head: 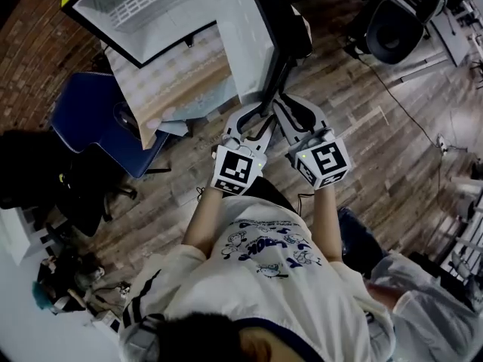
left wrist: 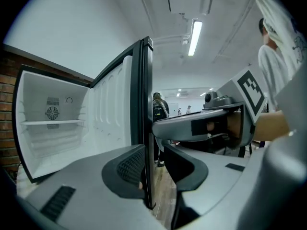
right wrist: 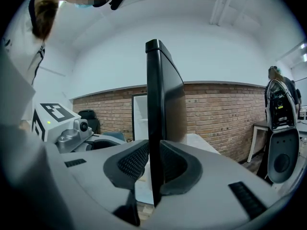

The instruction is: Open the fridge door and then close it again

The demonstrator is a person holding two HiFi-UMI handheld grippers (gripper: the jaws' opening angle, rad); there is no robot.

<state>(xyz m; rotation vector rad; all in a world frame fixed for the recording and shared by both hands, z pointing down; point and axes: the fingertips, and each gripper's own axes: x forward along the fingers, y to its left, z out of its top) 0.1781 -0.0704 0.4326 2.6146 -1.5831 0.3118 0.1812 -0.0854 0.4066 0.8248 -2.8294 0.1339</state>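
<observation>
- Wood floor (head: pixel 377 127) fills most of head view; brick wall (right wrist: pixel 216 114) behind in right gripper view.
- Fridge (head: pixel 143 6) at top of head view, cabinet open, white inside; a pale patterned surface (head: pixel 181 74) shows just below it.
- Fridge door (head: pixel 249 36) stands swung wide out from cabinet, free edge toward the person (head: pixel 272 277), white liner on the left side, black skin on the right.
- Blue chair (head: pixel 98 119) left of the fridge, apart from both claws.
- Right claw (head: pixel 290 115) on door's free edge: in its own view (right wrist: pixel 154 164) both pads sit against the black door (right wrist: pixel 156 104), clenched on it.
- Left claw (head: pixel 253 119) just beside the right one, same edge: in its own view (left wrist: pixel 153 169) door edge (left wrist: pixel 144 104) stands betw. the jaws, left pad at the liner, right pad off w/ a gap, so released, not gripping.
- Shelf (left wrist: pixel 53 123) inside cabinet, bare, level.
</observation>
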